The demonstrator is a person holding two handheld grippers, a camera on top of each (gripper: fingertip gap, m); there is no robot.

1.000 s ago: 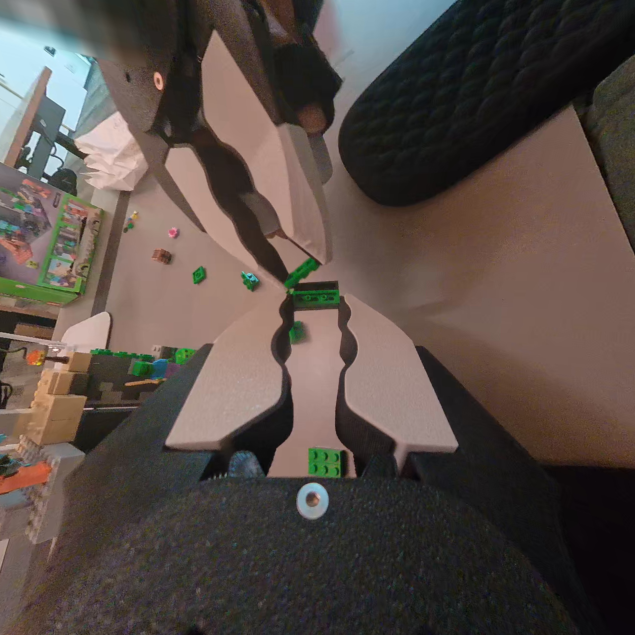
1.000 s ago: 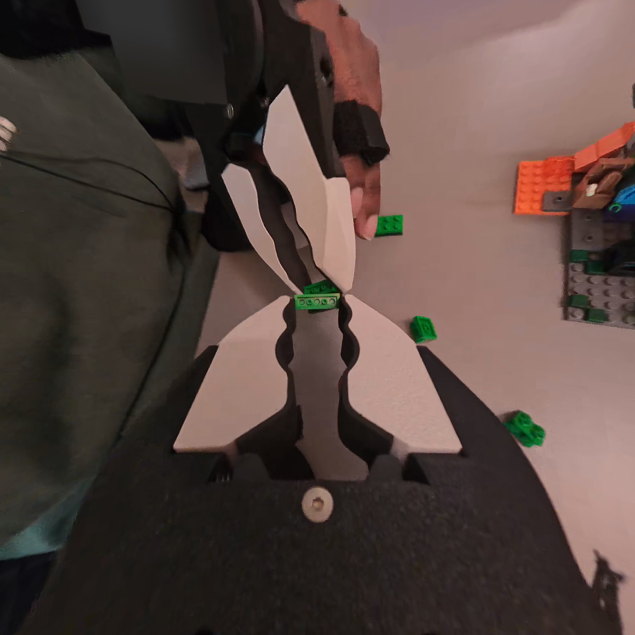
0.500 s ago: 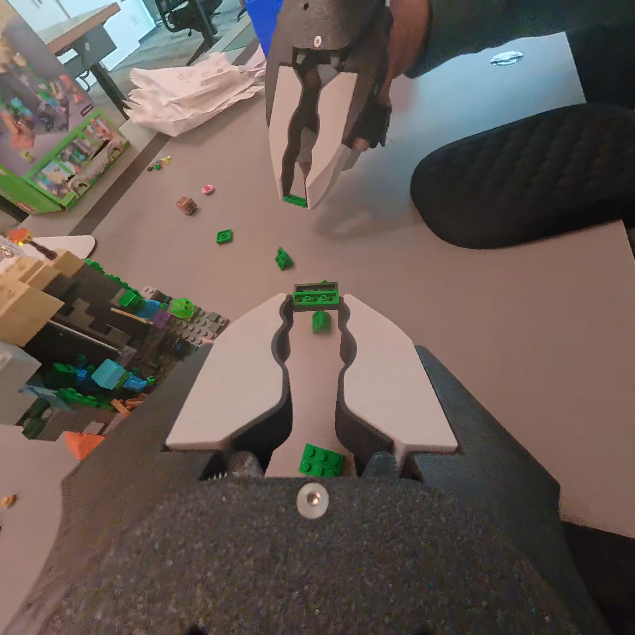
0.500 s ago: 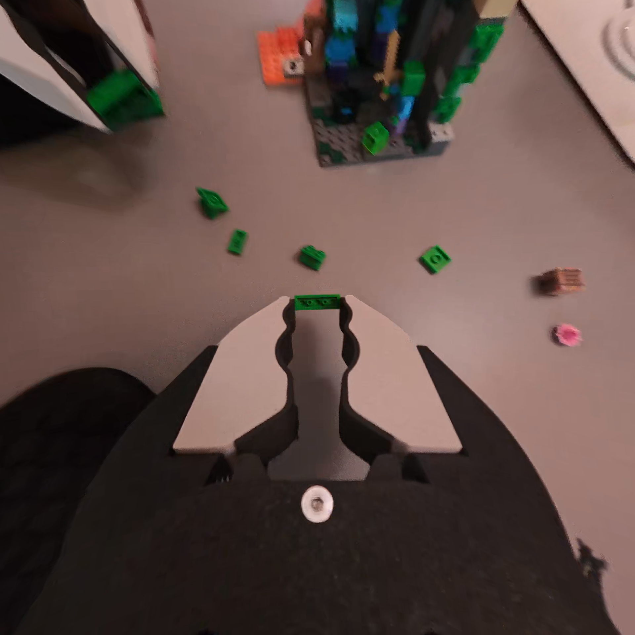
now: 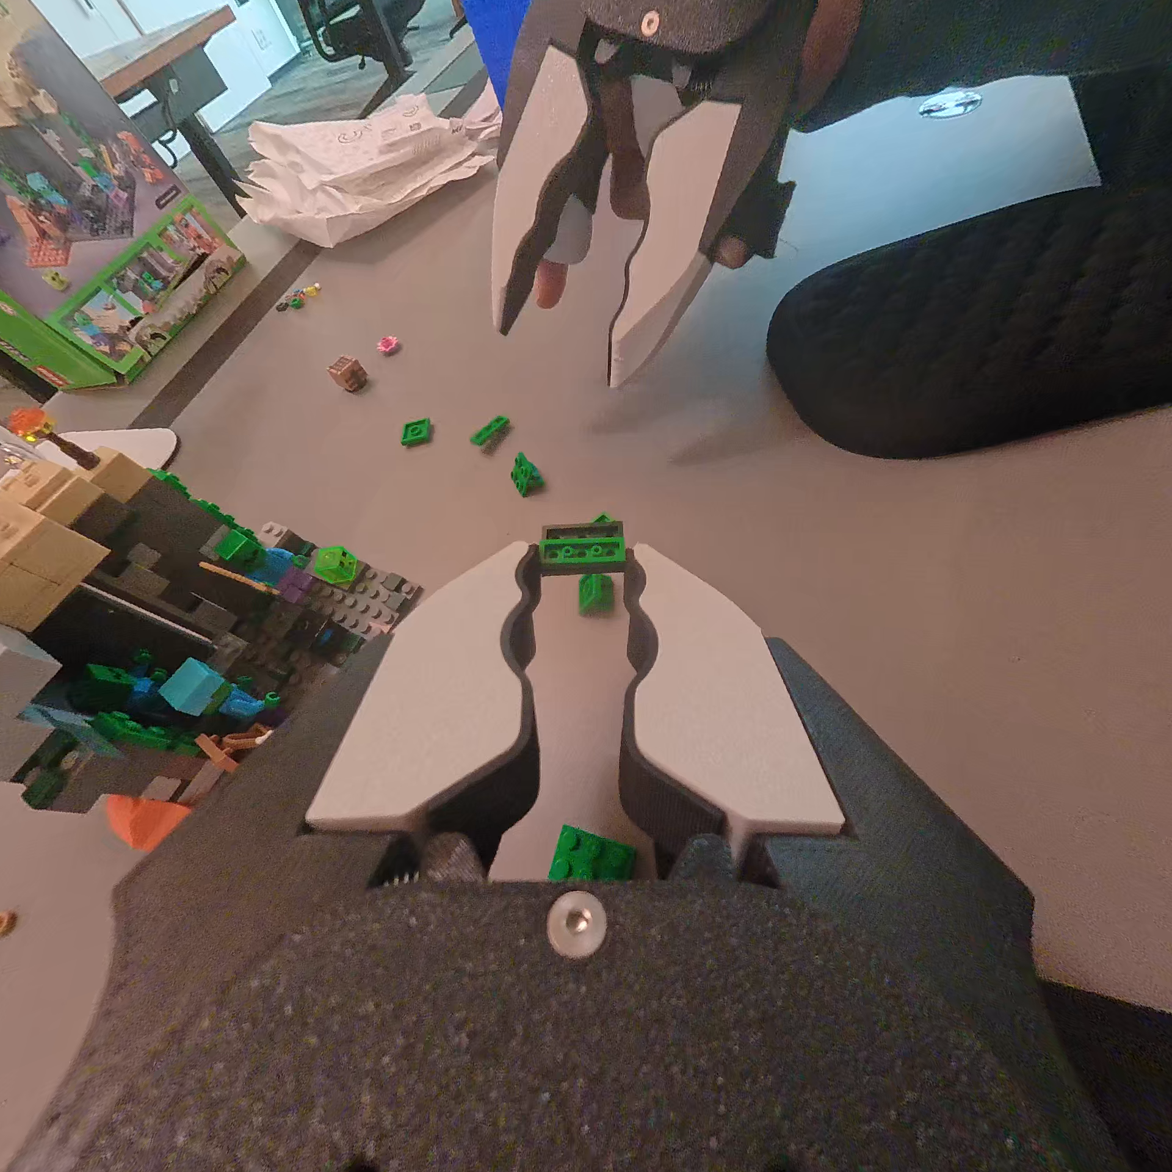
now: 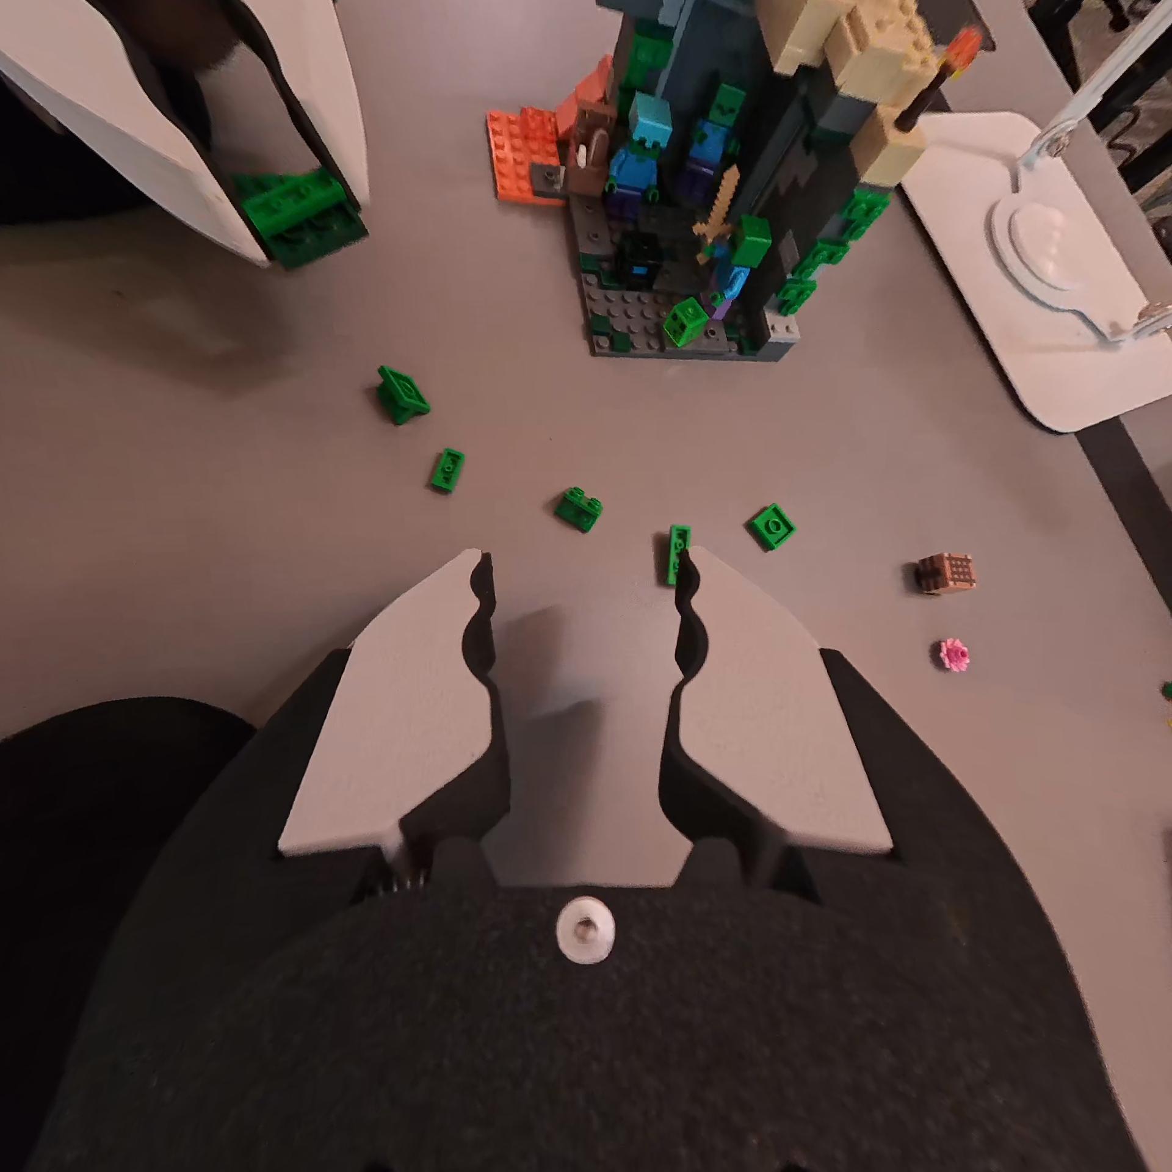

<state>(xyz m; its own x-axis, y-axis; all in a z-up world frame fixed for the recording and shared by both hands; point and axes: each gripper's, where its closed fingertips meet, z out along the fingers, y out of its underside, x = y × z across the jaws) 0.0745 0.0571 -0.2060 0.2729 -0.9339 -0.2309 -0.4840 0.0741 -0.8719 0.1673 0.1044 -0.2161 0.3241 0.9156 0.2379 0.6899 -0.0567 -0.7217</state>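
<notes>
My left gripper [image 5: 582,558] is shut on a stack of green plates [image 5: 580,546] and holds it above the grey table [image 5: 888,634]. The stack also shows in the right wrist view [image 6: 285,203], at the top left between the left gripper's tips [image 6: 304,231]. My right gripper [image 6: 585,561] is open and empty, low over the table. A thin green plate [image 6: 676,555] lies by its right fingertip. In the left wrist view the right gripper [image 5: 558,355] hangs open above the table, and the thin plate [image 5: 489,431] lies below it.
A tall brick build [image 6: 729,190] on a grey baseplate stands ahead. Loose green pieces [image 6: 578,508], a brown block [image 6: 945,574] and a pink flower [image 6: 953,654] lie scattered. A white base [image 6: 1015,285] is at the right. A black cushion [image 5: 983,330] and a set box [image 5: 95,253] flank the table. The tips of one gripper are about 11 centimeters away from the tips of the other. The brown block [image 6: 945,574] is about 15 centimeters from my right fingertips and 25 centimeters from my left.
The grippers met tip to tip, then drew apart. My right gripper opened and let go of the thin green plate, which now lies on the table. My left gripper keeps its green stack.
</notes>
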